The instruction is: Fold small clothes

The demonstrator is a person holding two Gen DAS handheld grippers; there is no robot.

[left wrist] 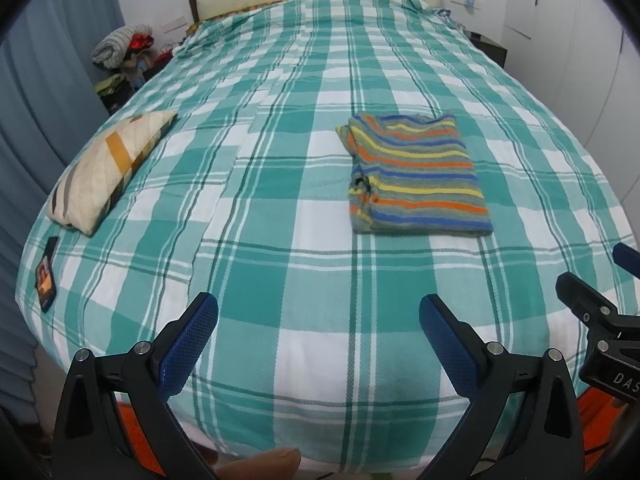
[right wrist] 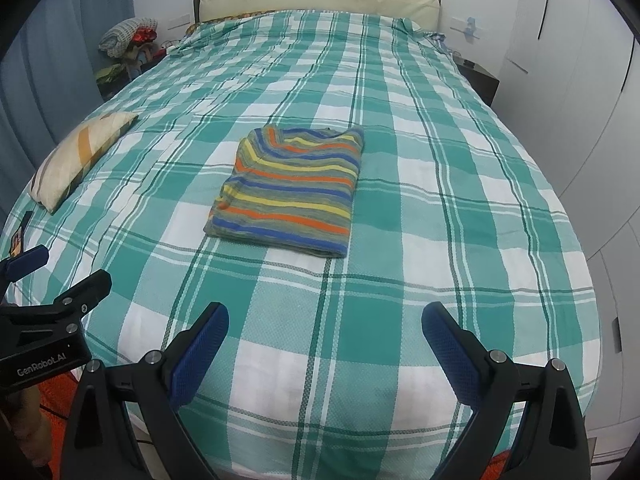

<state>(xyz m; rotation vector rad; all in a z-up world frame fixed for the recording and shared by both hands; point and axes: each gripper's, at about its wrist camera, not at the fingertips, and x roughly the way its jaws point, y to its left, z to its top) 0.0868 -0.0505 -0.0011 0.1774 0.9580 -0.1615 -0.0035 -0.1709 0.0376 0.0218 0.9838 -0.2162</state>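
Note:
A small striped garment [left wrist: 416,178] [right wrist: 290,192], grey with orange, yellow and blue bands, lies folded into a neat rectangle on the green-and-white plaid bedspread [left wrist: 280,240] [right wrist: 440,240]. My left gripper [left wrist: 318,308] stands open near the foot of the bed, well short of the garment, nothing between its blue pads. My right gripper [right wrist: 325,316] is open too and empty, also back from the garment. Each gripper shows at the edge of the other's view: the right one [left wrist: 600,312] and the left one [right wrist: 52,292].
A cream pillow with orange stripes [left wrist: 108,168] [right wrist: 78,158] lies at the bed's left side. A phone [left wrist: 47,276] rests near the left edge. Clutter [left wrist: 120,48] sits beside the headboard; white wardrobe doors [right wrist: 580,100] line the right; curtain [left wrist: 48,100] on the left.

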